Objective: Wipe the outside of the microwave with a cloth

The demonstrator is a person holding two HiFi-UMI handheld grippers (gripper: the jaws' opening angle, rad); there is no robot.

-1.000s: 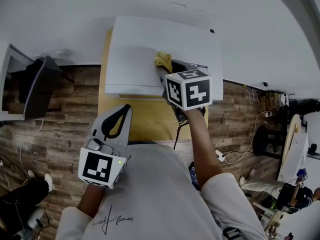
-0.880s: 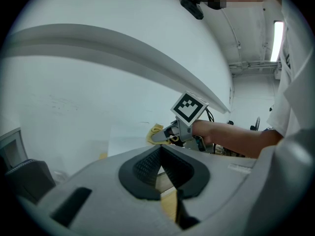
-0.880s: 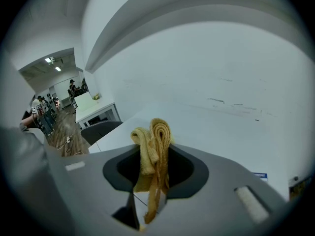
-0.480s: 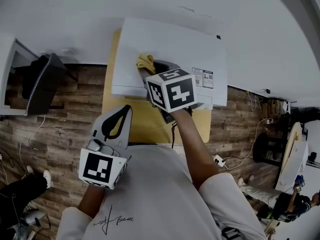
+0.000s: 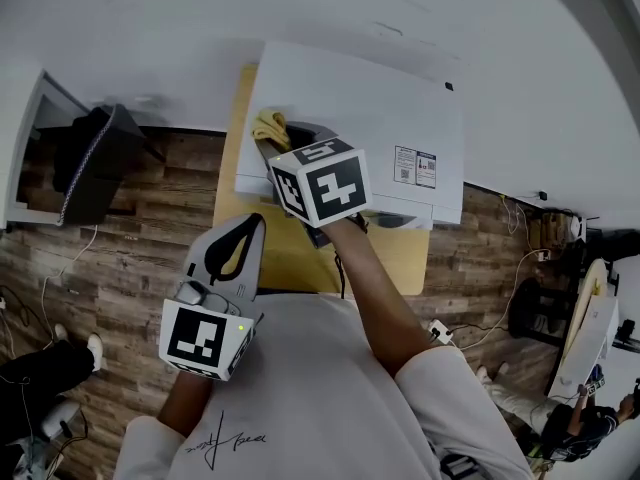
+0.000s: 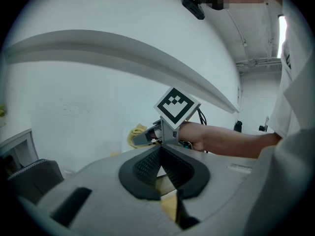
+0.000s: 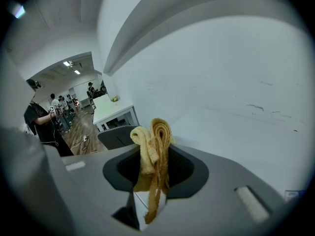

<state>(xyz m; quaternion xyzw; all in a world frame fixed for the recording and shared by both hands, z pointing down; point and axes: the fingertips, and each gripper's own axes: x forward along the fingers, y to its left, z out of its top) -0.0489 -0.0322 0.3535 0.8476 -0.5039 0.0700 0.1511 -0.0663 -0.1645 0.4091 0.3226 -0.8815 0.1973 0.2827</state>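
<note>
White boxy microwave seemingly mid-wipe on top — right gripper fingers pinch bunched yellow cloth; left gripper fingers closed, empty; next: press, sweep.

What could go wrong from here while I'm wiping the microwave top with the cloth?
1. The cloth is a narrow wad bunched in the right gripper, with little fabric past the jaw tips. The hard jaws might scrape the microwave.
2. The wad sits near the top's left edge, so a stroke further left could slip off it.
3. The left gripper hangs back, shut and empty, so nothing steadies the microwave if it is pushed.
</note>
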